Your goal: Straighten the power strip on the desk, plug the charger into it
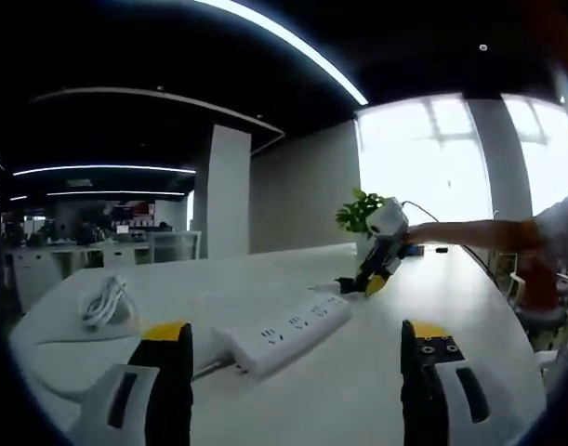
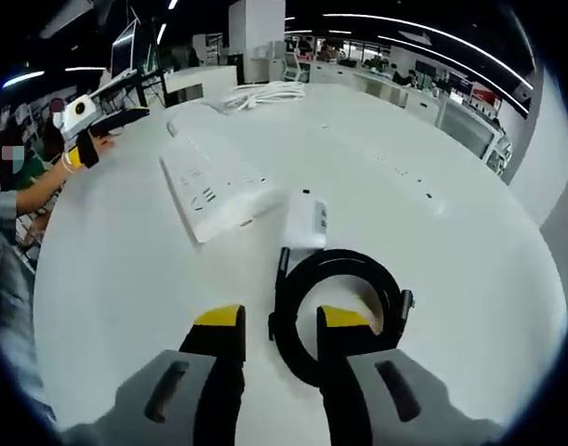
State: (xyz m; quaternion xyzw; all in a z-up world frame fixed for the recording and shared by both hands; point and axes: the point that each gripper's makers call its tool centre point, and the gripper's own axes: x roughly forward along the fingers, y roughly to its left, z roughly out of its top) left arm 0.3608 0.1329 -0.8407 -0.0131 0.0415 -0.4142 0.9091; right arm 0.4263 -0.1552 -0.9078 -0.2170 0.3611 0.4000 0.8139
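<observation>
1. Left gripper view: left gripper (image 1: 296, 348) hovering low over the white desk (image 1: 358, 400), jaws spread wide with nothing between them.
2. Straight ahead of those jaws, white power strip (image 1: 288, 331) lying flat on the desk, set at a diagonal, its white cord trailing back to a loose coil (image 1: 103, 302) farther along the top.
3. Beyond the strip's far end, right gripper (image 1: 374, 279) tipped down toward the desk, held by an outstretched arm coming in from the right; small potted plant (image 1: 359, 214) just behind it.
4. Right gripper view: same right gripper (image 2: 282, 330) seen from its own camera, jaws apart; coiled black cable (image 2: 339, 311) lying on the desk, with one side of the loop between the yellow tips (whether touching, cannot tell).
5. Attached to that cable, white charger (image 2: 305, 223) resting on the desk just beside the near end of the strip (image 2: 212, 186), not plugged in.
6. Charger and black cable hidden in the left gripper view; plant seen in the left gripper view alone.
7. Far left in the right gripper view, left gripper (image 2: 102, 116) held up beyond the strip.
</observation>
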